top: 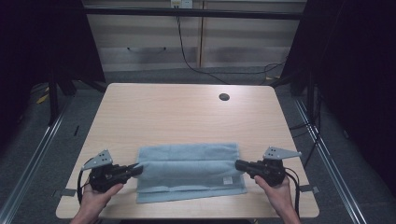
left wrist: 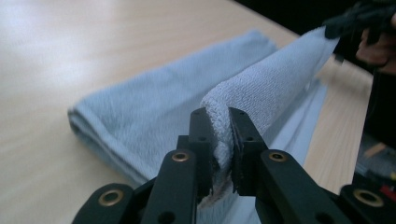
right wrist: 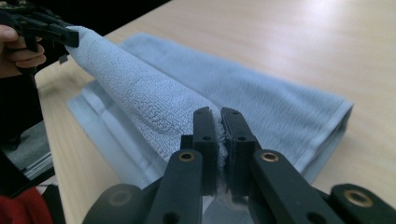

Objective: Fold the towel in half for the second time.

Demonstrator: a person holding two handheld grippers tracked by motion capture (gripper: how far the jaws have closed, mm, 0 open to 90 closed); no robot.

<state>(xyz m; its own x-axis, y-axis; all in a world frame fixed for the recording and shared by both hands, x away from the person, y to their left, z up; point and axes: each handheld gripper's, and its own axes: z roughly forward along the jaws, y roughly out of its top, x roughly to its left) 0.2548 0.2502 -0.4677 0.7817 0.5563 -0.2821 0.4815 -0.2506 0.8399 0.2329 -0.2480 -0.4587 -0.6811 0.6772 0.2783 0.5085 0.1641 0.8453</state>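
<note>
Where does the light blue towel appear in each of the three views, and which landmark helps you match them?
High view: the towel lies folded near the table's front edge, between both grippers.
Left gripper view: centre, running up to the right, pinched in the near jaws.
Right gripper view: centre, running up to the left.
Shared landmark: the raised fold stretched between the grippers.

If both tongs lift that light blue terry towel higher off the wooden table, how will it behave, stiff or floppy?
Probably floppy: the light blue terry towel drapes in a soft ridge between the left tongs and right tongs, so its middle would likely sag. It seems light, since a small pinch at each end raises the fold. The looped pile looks grippy, so slipping seems unlikely.
</note>
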